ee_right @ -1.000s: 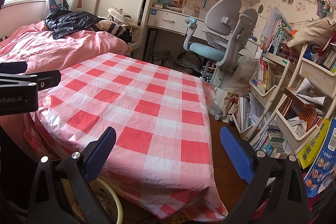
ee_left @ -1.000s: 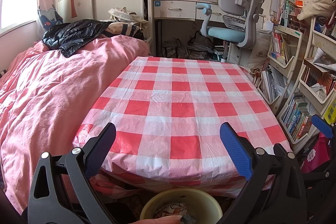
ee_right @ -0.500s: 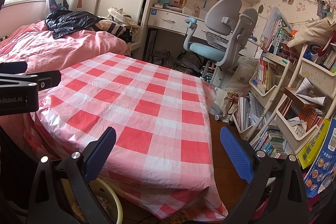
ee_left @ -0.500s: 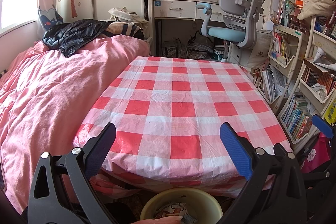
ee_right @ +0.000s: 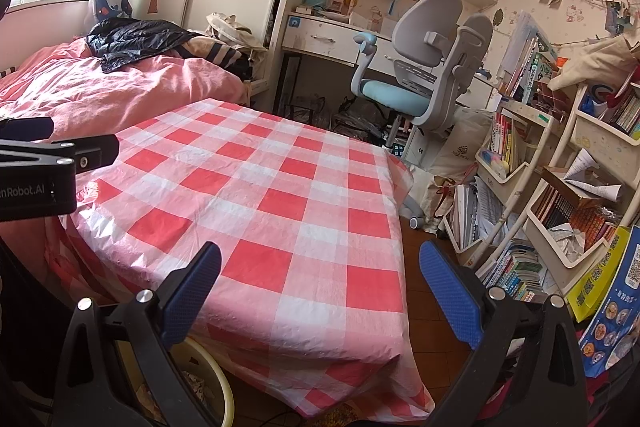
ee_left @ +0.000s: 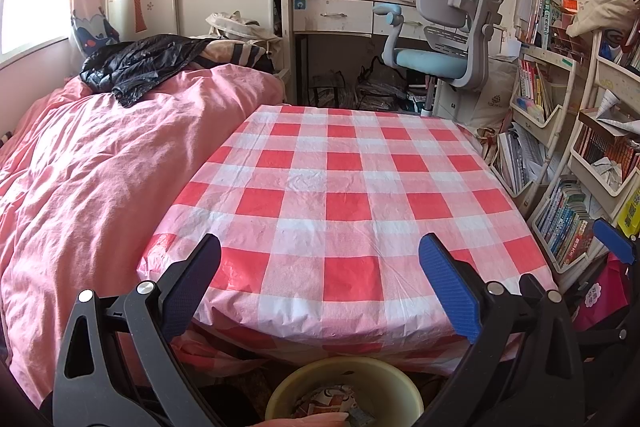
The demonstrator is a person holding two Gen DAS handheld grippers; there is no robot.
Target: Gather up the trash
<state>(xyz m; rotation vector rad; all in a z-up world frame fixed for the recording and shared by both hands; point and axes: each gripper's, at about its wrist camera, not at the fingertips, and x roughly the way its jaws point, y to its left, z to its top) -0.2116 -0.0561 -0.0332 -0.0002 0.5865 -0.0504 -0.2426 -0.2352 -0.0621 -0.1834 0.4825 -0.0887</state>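
Observation:
A yellow bin (ee_left: 404, 385) stands on the floor under the table's near edge, with crumpled wrappers (ee_left: 326, 401) inside it. The same yellow bin (ee_right: 218, 379) shows at the lower left of the right wrist view. The table (ee_left: 344, 187) wears a red and white checked cloth, and nothing lies on it. My left gripper (ee_left: 320, 287) hangs open over the near edge, above the bin, holding nothing. My right gripper (ee_right: 320, 291) is open too, over the table's near right corner (ee_right: 396, 351), also holding nothing. The left gripper's body (ee_right: 40, 175) shows at the left edge of the right wrist view.
A bed with a pink duvet (ee_left: 92, 187) lies against the table's left side, with a black jacket (ee_left: 136, 65) on it. A grey and blue desk chair (ee_left: 444, 47) stands behind the table. Crowded white bookshelves (ee_right: 560, 211) line the right, with a strip of floor (ee_right: 424, 291) between.

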